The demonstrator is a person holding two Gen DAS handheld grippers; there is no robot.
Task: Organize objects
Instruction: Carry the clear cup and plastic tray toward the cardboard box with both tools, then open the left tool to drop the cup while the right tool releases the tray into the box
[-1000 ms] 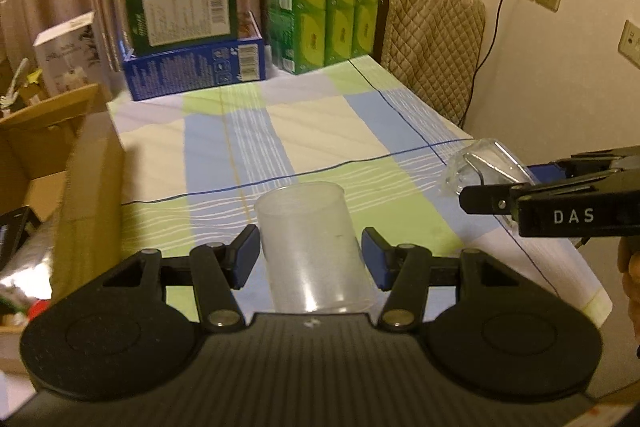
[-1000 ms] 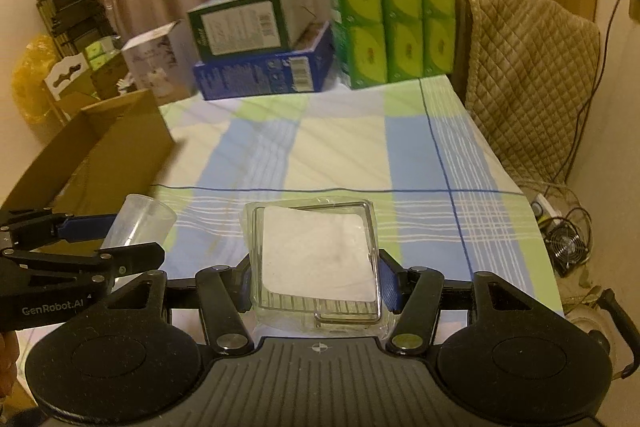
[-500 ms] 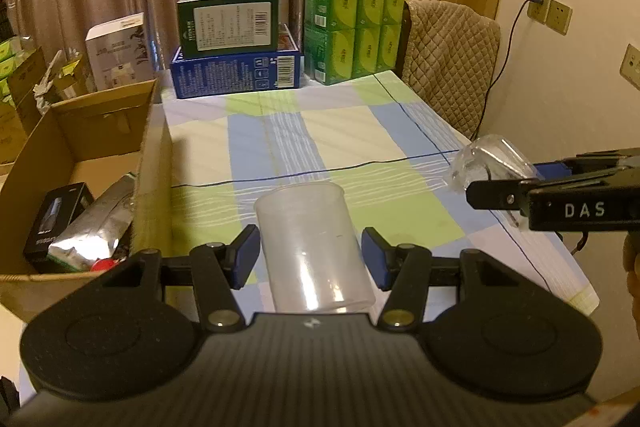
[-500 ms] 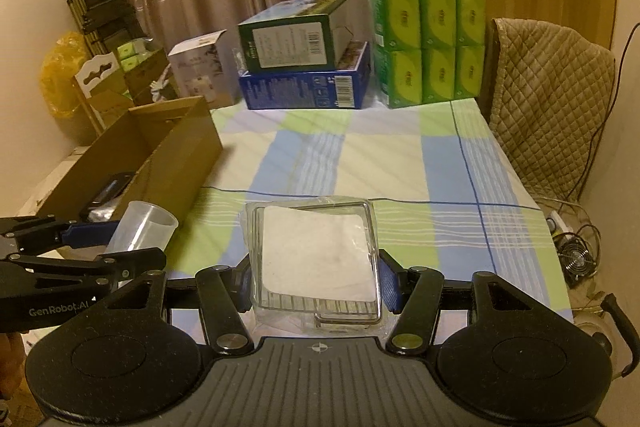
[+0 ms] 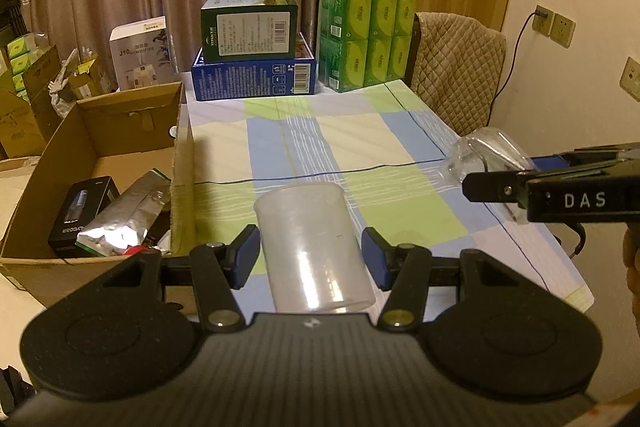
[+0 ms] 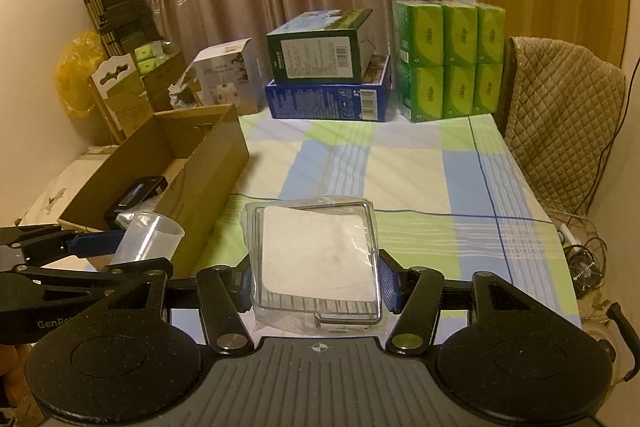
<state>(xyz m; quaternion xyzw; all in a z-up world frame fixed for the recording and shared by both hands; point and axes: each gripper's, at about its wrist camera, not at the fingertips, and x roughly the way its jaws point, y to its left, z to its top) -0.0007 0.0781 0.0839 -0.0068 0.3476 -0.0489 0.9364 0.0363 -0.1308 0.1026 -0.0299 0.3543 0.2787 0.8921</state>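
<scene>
A translucent plastic cup lies on its side between the blue pads of my left gripper, which is shut on it above the checked tablecloth. My right gripper is shut on a clear plastic pack holding a wire rack and a white card. In the left wrist view the right gripper juts in from the right with the pack. The right wrist view shows the left gripper and cup low on the left. An open cardboard box stands left of the table.
The cardboard box holds a black carton and a silver pouch. At the table's far end stand a green box on a blue box and green tissue packs. A quilt-covered chair stands at the right.
Both grippers have risen and pulled back with the cup and the pack still held. The cardboard box and its contents have come into view on the left.
</scene>
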